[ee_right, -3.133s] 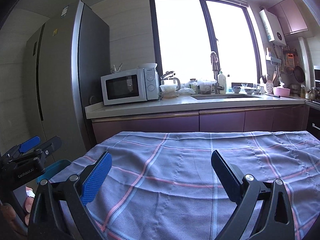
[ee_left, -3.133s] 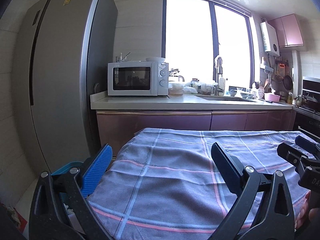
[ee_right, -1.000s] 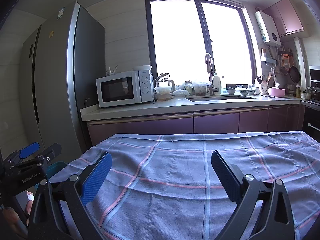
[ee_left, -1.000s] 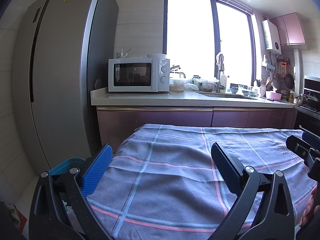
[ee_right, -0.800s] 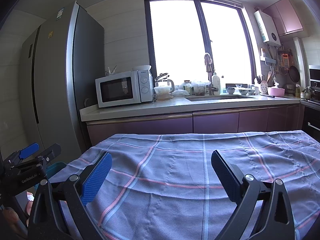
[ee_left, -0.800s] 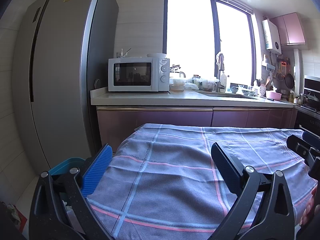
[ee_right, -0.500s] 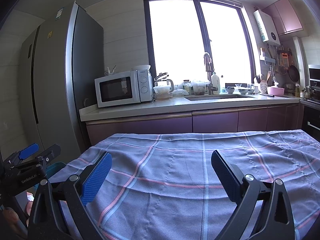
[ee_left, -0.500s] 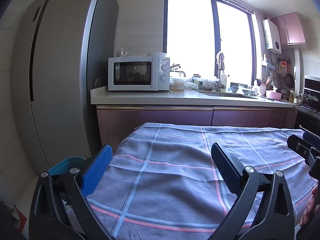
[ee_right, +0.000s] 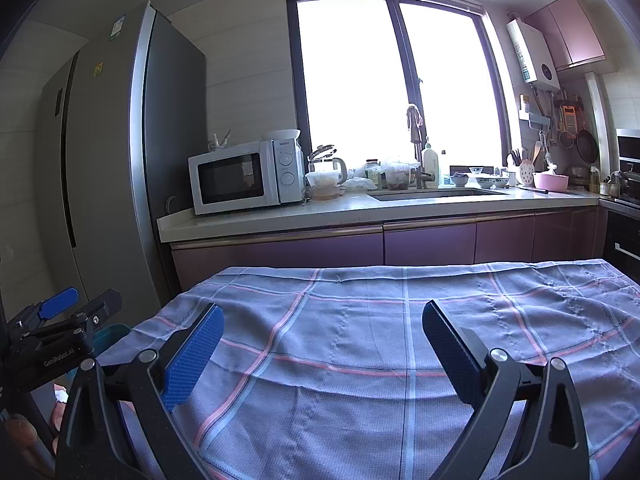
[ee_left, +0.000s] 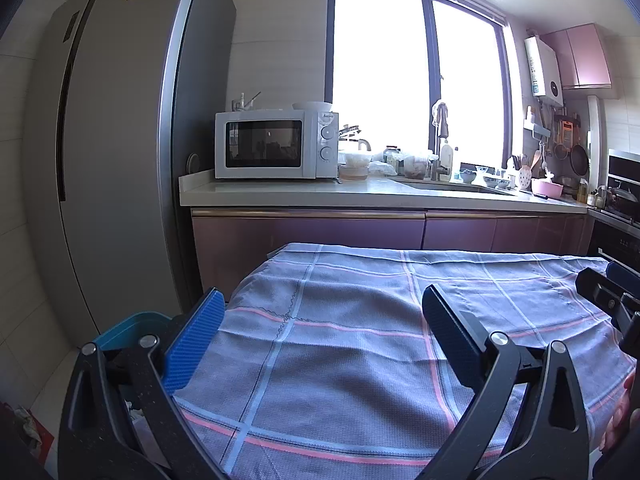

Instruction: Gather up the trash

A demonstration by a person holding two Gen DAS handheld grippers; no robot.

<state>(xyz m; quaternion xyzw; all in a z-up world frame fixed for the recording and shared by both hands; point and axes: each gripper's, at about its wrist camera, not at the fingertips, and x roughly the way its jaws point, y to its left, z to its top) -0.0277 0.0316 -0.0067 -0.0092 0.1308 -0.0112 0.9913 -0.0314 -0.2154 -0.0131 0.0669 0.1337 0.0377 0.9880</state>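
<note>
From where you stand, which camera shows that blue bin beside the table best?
The left wrist view: the blue bin shows its curved rim beside the checked cloth, though the left gripper hides part. The right wrist view catches only a sliver.

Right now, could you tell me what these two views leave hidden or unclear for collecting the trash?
- Teal bin: left wrist view, inside hidden behind the left gripper; right wrist view, only a sliver shows.
- Trash: none is identifiable on the checked cloth; the near part lies behind the right gripper.
- Floor scrap: cut off by the frame edge.
- Counter items: too small, backlit by the window.
</note>
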